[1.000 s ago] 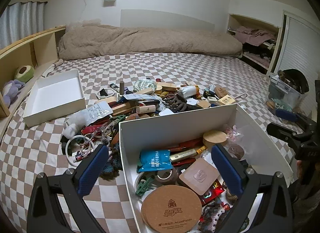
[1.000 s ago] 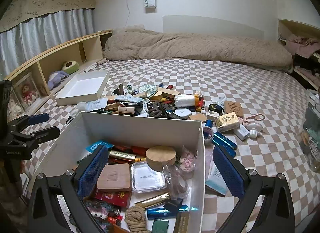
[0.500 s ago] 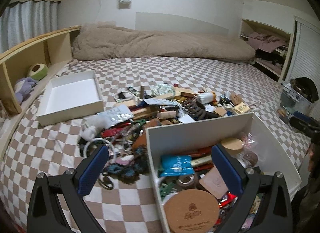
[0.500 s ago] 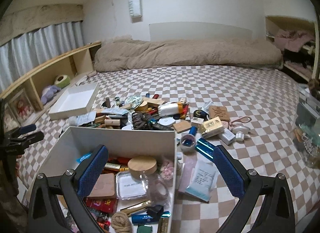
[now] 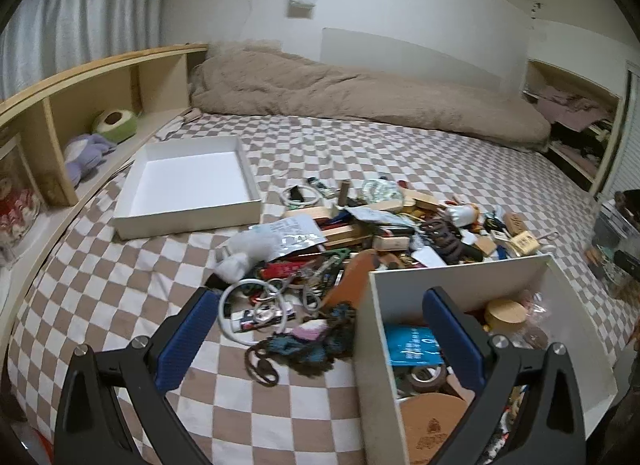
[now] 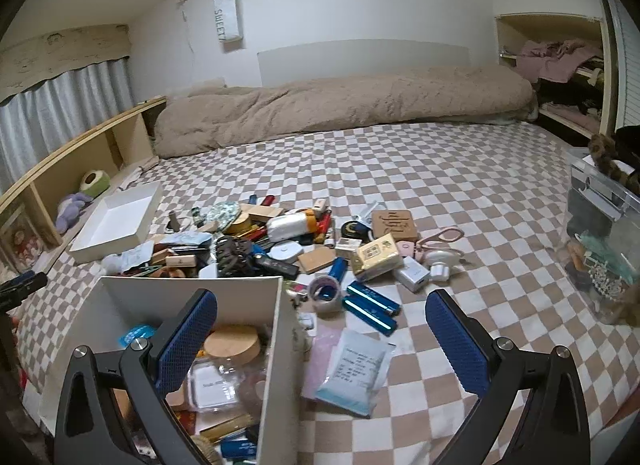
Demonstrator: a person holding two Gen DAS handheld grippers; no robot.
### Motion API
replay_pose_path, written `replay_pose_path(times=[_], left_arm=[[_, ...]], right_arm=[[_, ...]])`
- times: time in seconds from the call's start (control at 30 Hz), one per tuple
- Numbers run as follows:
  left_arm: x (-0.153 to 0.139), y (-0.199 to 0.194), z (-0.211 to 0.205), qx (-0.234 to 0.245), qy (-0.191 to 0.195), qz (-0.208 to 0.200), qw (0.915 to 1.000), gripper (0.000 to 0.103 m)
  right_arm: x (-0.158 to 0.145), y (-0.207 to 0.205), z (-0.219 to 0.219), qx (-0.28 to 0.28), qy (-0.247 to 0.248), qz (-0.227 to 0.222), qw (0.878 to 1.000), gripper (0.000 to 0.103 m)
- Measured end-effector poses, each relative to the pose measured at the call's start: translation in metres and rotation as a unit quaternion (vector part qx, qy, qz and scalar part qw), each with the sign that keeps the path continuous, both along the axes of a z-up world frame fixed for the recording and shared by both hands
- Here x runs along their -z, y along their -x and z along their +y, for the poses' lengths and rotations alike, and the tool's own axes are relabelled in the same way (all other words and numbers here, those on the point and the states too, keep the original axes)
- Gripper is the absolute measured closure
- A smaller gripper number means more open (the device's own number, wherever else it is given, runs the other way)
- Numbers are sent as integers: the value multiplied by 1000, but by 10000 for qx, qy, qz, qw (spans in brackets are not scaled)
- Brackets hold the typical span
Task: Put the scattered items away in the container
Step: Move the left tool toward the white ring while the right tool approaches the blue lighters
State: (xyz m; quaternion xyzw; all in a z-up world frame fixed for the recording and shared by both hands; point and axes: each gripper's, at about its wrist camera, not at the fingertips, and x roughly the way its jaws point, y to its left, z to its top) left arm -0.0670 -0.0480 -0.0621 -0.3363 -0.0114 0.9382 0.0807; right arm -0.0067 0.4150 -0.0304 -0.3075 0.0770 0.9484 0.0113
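While both grippers are hovering empty over the checkered bedspread, the left gripper is holding its blue pads spread wide, straddling the left wall of the white container box, and the right gripper is likewise standing spread across that box's right wall. The box is sitting at the near edge of the bed, already holding a round wooden lid, a blue packet, a tape roll and a cork coaster. A scattered pile is lying just beyond the box's far wall, with a tangle of dark yarn and a white ring lying between the left pads. An empty white tray is resting well apart to the left, near the wooden shelf. Only the right view is showing two blue tubes, a white paper sachet, pink scissors and a clear bin at the bed's right side. A beige duvet is lying along the far wall.
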Motion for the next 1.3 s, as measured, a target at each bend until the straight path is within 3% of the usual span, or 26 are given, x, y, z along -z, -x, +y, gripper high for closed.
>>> replay_pose_path(times=[0.33, 0.7, 1.17, 1.3], left_arm=[[14, 17, -14, -128, -86, -293, 9995, 0], [51, 50, -46, -658, 326, -851, 9937, 0], [98, 81, -76, -1041, 35, -1360, 9852, 0], [111, 99, -80, -1113, 103, -1546, 9816, 0]], right_arm=[[20, 20, 29, 247, 448, -252, 9984, 0], [48, 36, 51, 413, 316, -601, 9968, 0], [108, 71, 72, 506, 548, -1286, 9889, 0], [121, 72, 80, 533, 459, -1463, 9867, 0]])
